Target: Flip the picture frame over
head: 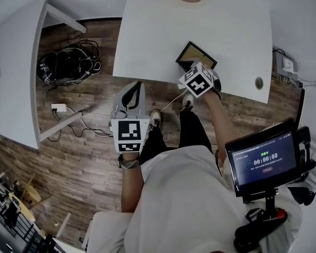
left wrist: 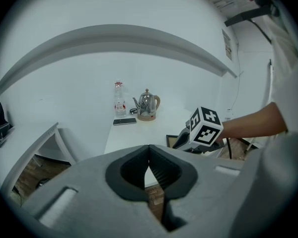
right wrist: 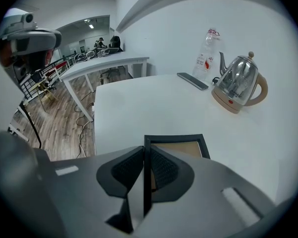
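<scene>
The right gripper (right wrist: pixel 145 157) is clamped on one rim of the single black-rimmed, tan-faced picture frame (right wrist: pixel 184 146) near the white table's (right wrist: pixel 134 103) near edge. The left gripper (left wrist: pixel 149 157), jaws together and empty, hangs over the wooden floor (head: pixel 89 141). One steel kettle (right wrist: pixel 237 86), one clear plastic bottle (right wrist: pixel 206 53) and one dark phone (right wrist: pixel 192 81) stand far back, with bare tabletop between them and the frame.

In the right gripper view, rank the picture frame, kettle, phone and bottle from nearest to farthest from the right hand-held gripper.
1. The picture frame: clamped in the right hand-held gripper.
2. The kettle, ahead to the right, and the phone, ahead near the middle: too close to call.
3. The bottle: just behind the phone, by the wall.
</scene>
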Demonstrator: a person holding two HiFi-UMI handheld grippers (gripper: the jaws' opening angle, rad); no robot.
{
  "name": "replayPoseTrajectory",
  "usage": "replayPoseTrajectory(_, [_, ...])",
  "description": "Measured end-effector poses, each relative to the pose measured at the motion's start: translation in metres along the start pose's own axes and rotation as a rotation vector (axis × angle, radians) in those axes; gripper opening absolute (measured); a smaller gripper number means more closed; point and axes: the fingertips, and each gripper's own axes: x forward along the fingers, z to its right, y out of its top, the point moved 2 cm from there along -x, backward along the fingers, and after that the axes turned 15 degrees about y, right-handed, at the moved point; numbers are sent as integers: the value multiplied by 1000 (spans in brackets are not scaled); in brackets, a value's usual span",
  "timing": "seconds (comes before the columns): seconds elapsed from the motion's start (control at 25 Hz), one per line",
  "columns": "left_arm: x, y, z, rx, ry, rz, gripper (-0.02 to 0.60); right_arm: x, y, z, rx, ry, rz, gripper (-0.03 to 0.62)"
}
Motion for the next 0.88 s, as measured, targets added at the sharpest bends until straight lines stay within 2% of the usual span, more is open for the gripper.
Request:
replayPoseTrajectory(0.4, [7,6,2,14,-12,16,3,-20,20,4,101,39,144,48])
replayPoseTrajectory(0.68, [11,10,1,23,-17,22,3,-34,38,2,132,66,229,48])
replayPoseTrajectory(0.88, [12,12,3,25,-19,24,3,-44,51,-3,197,131,328,48])
